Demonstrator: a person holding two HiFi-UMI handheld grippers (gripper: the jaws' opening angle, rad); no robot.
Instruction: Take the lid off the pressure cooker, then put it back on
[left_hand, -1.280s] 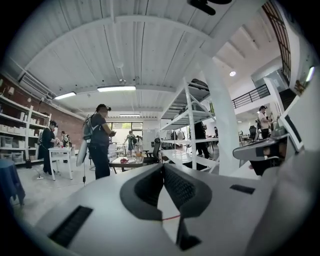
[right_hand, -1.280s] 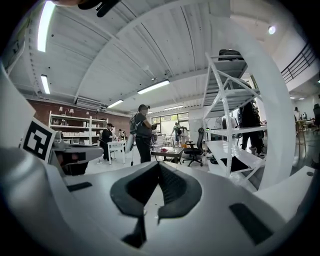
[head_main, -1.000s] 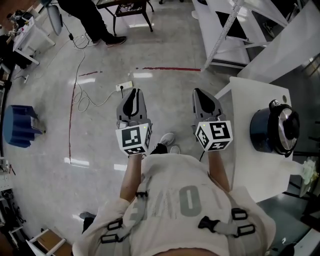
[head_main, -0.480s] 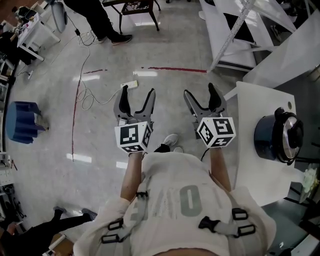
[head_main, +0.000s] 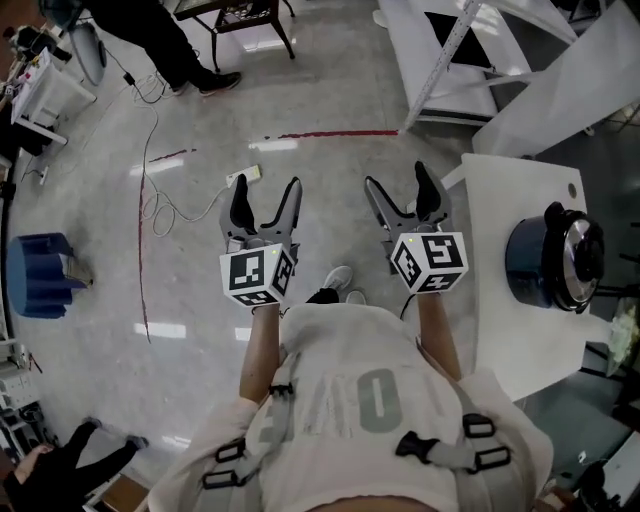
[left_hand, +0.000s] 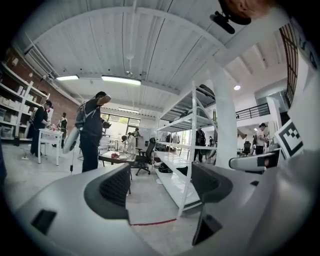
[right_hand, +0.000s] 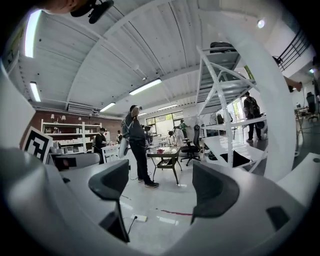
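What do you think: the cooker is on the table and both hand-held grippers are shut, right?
No: the cooker is on the table, but the left hand-held gripper and right hand-held gripper have just opened, empty; both gripper views show it.

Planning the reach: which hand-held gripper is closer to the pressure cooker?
The right hand-held gripper, just beside the white table; the left hand-held gripper is over open floor, farther from the pressure cooker.

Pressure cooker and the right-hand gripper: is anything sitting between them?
Nothing: the head view shows only floor and bare white table between the right gripper and the pressure cooker.
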